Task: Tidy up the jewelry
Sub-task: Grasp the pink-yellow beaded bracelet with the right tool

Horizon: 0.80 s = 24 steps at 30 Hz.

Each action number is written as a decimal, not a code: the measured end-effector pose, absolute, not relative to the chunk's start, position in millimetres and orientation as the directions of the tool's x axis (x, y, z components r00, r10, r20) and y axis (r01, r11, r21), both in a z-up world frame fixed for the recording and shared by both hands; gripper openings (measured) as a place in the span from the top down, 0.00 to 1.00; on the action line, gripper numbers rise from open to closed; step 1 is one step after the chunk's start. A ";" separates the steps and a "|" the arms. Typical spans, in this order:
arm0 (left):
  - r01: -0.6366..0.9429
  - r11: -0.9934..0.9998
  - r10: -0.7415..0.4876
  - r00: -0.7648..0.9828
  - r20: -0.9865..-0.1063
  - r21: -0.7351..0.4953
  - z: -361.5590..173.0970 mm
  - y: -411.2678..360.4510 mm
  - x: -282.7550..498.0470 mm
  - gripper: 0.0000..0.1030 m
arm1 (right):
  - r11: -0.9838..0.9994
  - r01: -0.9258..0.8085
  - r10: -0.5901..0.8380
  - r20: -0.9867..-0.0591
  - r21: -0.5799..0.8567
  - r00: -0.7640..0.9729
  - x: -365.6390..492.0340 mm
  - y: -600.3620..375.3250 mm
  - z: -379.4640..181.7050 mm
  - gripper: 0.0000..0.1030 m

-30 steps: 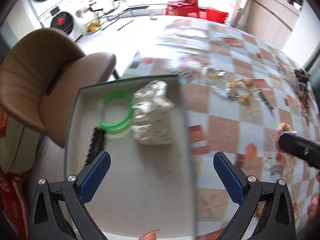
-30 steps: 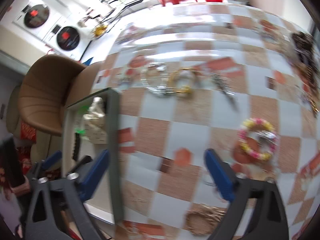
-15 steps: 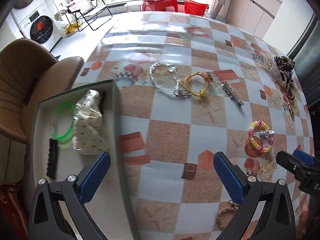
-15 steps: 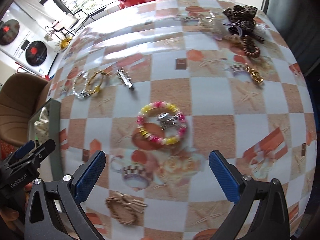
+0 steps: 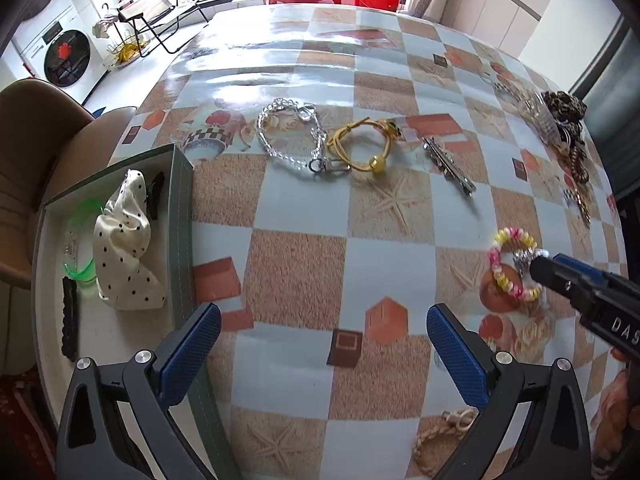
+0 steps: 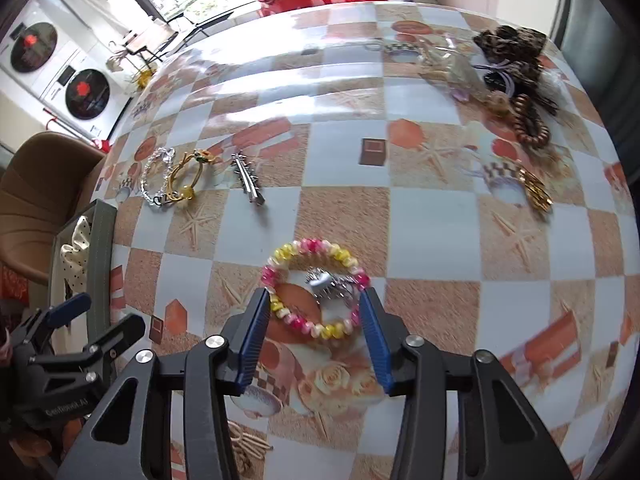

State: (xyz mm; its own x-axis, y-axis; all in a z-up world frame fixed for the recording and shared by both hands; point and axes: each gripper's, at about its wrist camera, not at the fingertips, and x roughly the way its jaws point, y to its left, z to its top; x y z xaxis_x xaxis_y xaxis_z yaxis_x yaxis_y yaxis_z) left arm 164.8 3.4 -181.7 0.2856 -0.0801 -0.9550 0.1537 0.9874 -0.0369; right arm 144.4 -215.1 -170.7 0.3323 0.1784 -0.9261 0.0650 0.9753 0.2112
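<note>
The right gripper (image 6: 312, 316) has just been closing its jaws around the bead bracelet (image 6: 314, 290) lying on the bench (image 6: 436, 216); contact is unclear. The left gripper (image 5: 322, 344), jaws wide and empty, hangs beside the tray (image 5: 180, 216) at left.

The tablecloth (image 5: 384, 256) is looking like glossy plastic and is reflecting the window light. The chain bracelet (image 5: 288, 136) and the hair clip (image 5: 448, 166) are shining like metal. The bead bracelet (image 6: 316, 290) is looking smooth and glossy, like plastic. The dotted scrunchie (image 5: 124, 248) is showing soft, slightly shiny cloth. The gripper pads (image 6: 252, 340) are looking like blue ribbed rubber, on matt black plastic arms.
</note>
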 end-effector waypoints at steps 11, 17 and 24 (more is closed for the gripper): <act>0.143 0.988 -0.098 0.317 -0.943 -0.055 -188.4 -5.6 203.8 0.21 | 0.977 0.043 0.184 -0.930 0.208 0.317 155.2 -208.4 -188.4 0.77; 0.219 0.975 -0.118 0.360 -0.925 -0.039 -183.7 -28.2 221.8 0.22 | 0.973 0.055 0.194 -0.927 0.223 0.320 154.7 -213.0 -191.1 0.85; 0.303 0.953 -0.122 0.374 -0.919 -0.003 -193.9 -55.3 244.5 0.22 | 0.958 0.096 0.226 -0.918 0.270 0.327 156.0 -225.9 -192.2 0.85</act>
State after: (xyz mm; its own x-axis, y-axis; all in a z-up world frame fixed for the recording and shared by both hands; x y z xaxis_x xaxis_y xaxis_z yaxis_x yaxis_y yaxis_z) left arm 244.5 -55.3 -193.9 0.3744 -0.1219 -0.9192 0.3030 0.9530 -0.0029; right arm 156.0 -225.9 -192.2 0.3274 0.2259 -0.9175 0.0959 0.9580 0.2701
